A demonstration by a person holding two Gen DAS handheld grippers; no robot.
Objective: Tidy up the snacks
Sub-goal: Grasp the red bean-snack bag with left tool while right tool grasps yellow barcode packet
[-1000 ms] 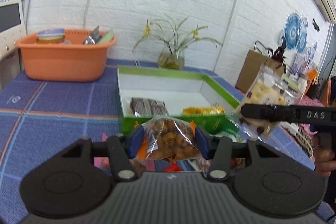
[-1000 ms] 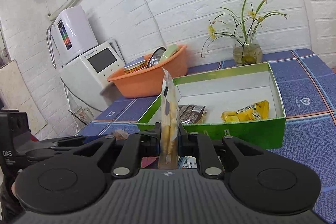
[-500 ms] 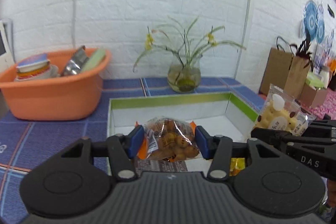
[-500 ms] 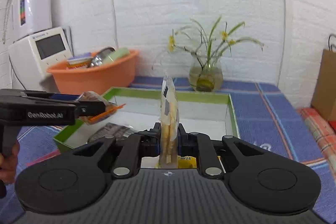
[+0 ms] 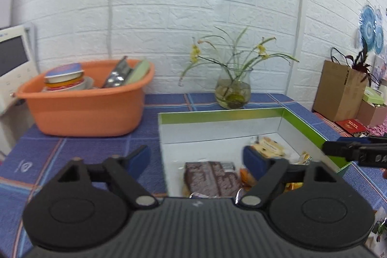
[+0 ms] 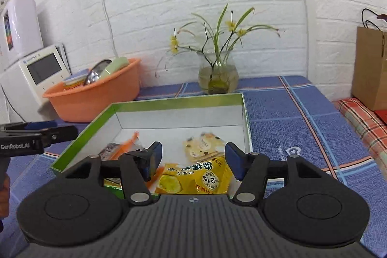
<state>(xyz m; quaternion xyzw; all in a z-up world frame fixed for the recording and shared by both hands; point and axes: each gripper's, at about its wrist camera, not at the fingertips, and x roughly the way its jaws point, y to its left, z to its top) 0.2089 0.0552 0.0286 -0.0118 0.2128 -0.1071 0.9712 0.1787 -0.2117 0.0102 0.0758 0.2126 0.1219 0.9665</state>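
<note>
Right wrist: both tongs gape empty; yellow packet lies crosswise in box.

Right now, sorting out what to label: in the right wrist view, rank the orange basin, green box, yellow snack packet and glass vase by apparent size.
1. green box
2. orange basin
3. yellow snack packet, though its nearness to the camera inflates it
4. glass vase

Orange snack bag at nine o'clock of the yellow packet sits half behind the right gripper's finger; cookie pack is motion-blurred, print unreadable; brown packet is cut by the left gripper's body at six o'clock
</note>
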